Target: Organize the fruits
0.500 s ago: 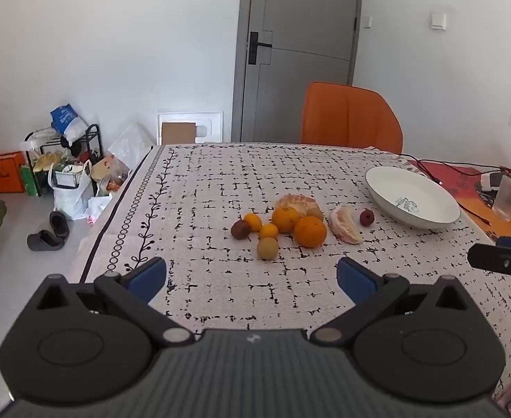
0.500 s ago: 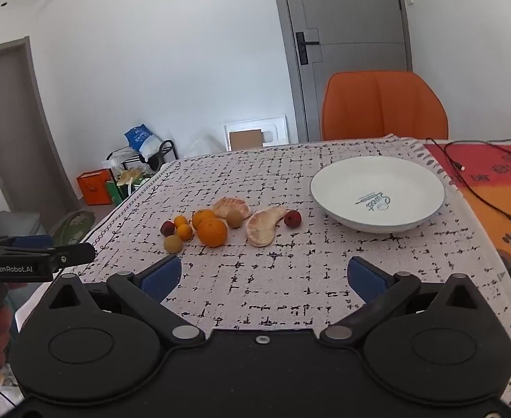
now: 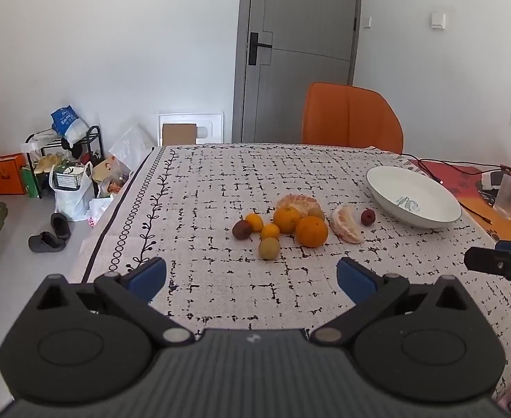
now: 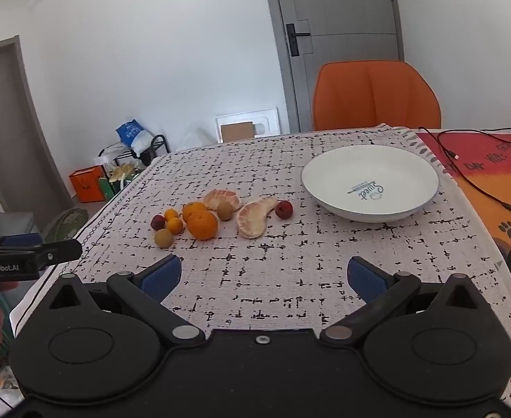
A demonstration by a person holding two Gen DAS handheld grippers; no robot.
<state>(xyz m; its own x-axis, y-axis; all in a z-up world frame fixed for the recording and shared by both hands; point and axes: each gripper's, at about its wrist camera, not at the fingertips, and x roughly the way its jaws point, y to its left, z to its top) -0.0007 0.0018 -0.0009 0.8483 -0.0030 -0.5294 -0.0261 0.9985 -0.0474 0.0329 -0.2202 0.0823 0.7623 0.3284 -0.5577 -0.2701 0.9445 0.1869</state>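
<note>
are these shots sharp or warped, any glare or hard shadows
Left wrist: sharp, fisheye bends the door, corners vignetted, soft daylight, faint shadows under the fruit. Right wrist: sharp too, bowl glare-free with readable print, table edge curved by the lens.

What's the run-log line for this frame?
left gripper: open, empty | right gripper: open, empty | fruits: on tablecloth | bowl: empty

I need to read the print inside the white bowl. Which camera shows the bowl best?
The right wrist view: the white bowl is seen from above, its whole inside and the printed word showing. In the left wrist view it sits at the side, seen at a slant, its print small.
</note>
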